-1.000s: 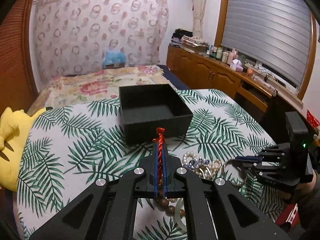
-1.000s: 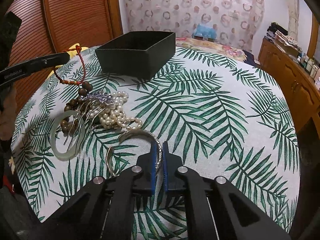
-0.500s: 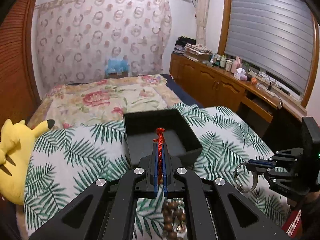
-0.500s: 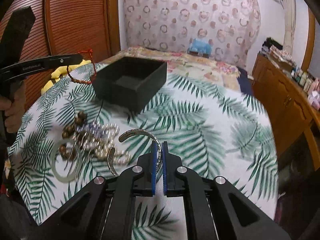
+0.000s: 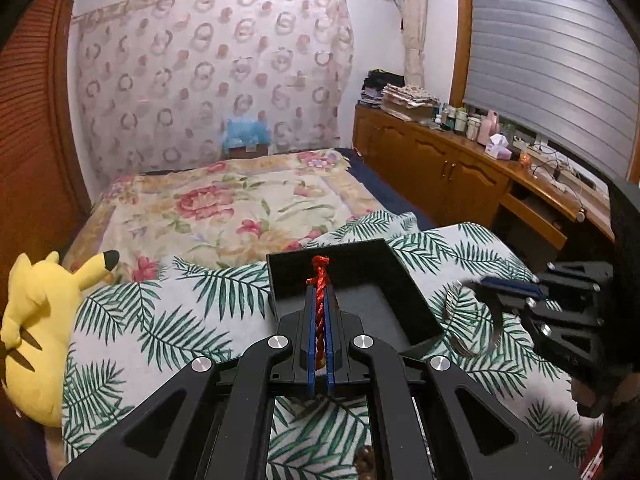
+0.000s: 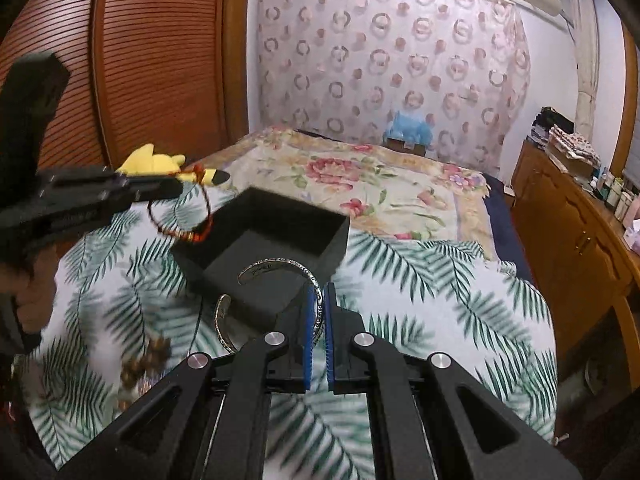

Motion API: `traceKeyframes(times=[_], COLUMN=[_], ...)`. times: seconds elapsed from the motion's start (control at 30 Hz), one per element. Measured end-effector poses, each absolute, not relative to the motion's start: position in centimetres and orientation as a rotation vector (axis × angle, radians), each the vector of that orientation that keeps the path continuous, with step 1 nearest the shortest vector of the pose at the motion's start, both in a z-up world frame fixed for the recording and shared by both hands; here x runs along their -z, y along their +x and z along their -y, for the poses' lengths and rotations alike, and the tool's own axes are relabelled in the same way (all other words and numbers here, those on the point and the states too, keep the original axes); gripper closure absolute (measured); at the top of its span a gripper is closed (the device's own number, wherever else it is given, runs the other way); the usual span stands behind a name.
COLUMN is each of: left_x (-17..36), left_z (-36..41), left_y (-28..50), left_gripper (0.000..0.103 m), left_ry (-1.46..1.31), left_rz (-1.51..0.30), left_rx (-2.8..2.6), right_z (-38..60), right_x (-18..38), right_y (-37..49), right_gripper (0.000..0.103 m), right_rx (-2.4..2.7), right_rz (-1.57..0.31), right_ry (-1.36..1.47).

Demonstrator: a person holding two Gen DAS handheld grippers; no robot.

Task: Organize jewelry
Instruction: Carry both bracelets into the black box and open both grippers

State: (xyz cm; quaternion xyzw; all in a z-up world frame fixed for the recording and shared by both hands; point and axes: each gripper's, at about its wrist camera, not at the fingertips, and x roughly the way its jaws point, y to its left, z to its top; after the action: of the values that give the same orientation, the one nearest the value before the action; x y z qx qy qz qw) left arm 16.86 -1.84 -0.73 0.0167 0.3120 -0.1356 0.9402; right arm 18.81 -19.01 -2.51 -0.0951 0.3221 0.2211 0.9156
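Observation:
A black open box (image 5: 362, 280) (image 6: 276, 236) stands on the palm-leaf cloth. My left gripper (image 5: 319, 292) is shut on a red braided cord bracelet (image 5: 319, 312), held above the box's near wall. From the right wrist view that left gripper (image 6: 176, 188) shows at the left, and the red cord bracelet (image 6: 180, 220) dangles from it over the box's left corner. My right gripper (image 6: 318, 292) is shut on a silver cuff bangle (image 6: 276, 268), which hangs over the box's front edge. In the left wrist view the right gripper (image 5: 486, 282) and the bangle (image 5: 474, 324) sit just right of the box.
Brown wooden beads (image 6: 144, 360) lie blurred on the cloth at lower left, and some beads (image 5: 364, 458) show under my left gripper. A yellow plush toy (image 5: 36, 332) sits at the table's left edge. A floral bed (image 5: 224, 208) lies behind, wooden cabinets (image 5: 460, 176) at right.
Both grippers rose from the jewelry pile and moved toward the box. The red cord bracelet and the silver bangle were lifted off the cloth and now hang at the box.

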Motion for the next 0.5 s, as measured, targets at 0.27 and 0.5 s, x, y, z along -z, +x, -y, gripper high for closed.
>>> traceKeyframes(times=[0.27,0.5], left_x=[1.2,2.3], left_z=[2.3,2.9], left_y=[18.7,20.2], left_gripper=[0.1,0.1], left_ry=[0.049,0.039], left_rz=[-0.651,-0.68], left_rx=[0.264,0.27], right_z=[17.2,16.0], right_x=[3.5,5.1], right_y=[23.1,24.2], right_gripper=[0.097,0.092], right_rx=[-0.486,-0.553], right_rz=[-0.71,-0.732], right_ry=[-0.166,-0.177])
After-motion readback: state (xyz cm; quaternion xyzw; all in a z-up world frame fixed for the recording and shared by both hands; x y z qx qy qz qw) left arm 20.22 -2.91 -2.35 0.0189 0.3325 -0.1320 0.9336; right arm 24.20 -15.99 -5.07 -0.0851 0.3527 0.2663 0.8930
